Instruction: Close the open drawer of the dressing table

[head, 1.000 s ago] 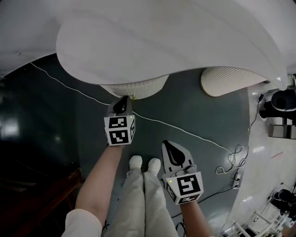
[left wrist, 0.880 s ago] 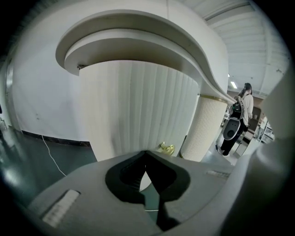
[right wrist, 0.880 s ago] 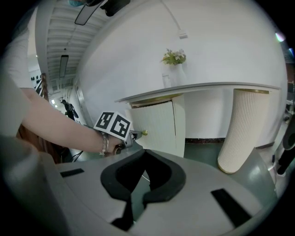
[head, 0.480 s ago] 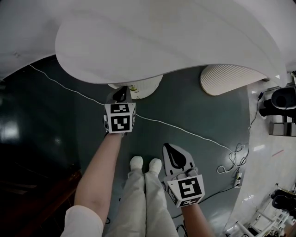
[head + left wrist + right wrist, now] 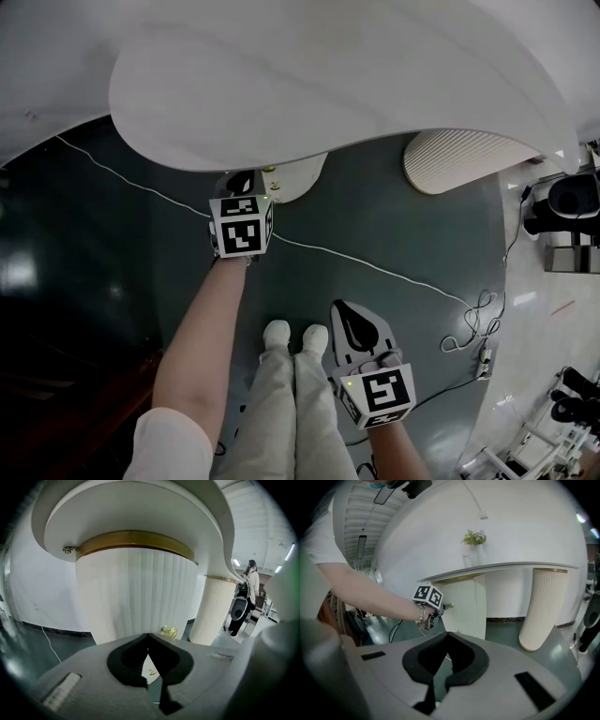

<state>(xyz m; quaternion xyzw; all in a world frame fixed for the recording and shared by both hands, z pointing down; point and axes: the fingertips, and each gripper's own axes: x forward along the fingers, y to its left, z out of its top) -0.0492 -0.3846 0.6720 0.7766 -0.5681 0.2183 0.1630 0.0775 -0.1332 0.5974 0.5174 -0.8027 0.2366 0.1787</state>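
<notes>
The white dressing table [image 5: 309, 84] fills the top of the head view. Under its edge a ribbed white drawer front [image 5: 292, 176] sticks out a little. My left gripper [image 5: 242, 181] is shut, its tips against or just short of that front. In the left gripper view the ribbed drawer front [image 5: 136, 592] with its gold band looms close beyond the shut left gripper [image 5: 149, 634], a gold knob [image 5: 168, 631] just right of the tips. My right gripper [image 5: 352, 316] hangs low and shut, holding nothing, and looks on at the left gripper [image 5: 435, 612] beside a knob [image 5: 450, 605].
A ribbed white table leg [image 5: 459, 159] stands to the right. A white cable [image 5: 375, 267] crosses the dark floor in front of the wearer's feet [image 5: 292, 333]. Equipment [image 5: 567, 211] sits at the far right. A person [image 5: 251, 581] stands in the background.
My left gripper has moved forward toward the table, and the drawer front has slid back under the tabletop edge. The right gripper has dropped slightly lower.
</notes>
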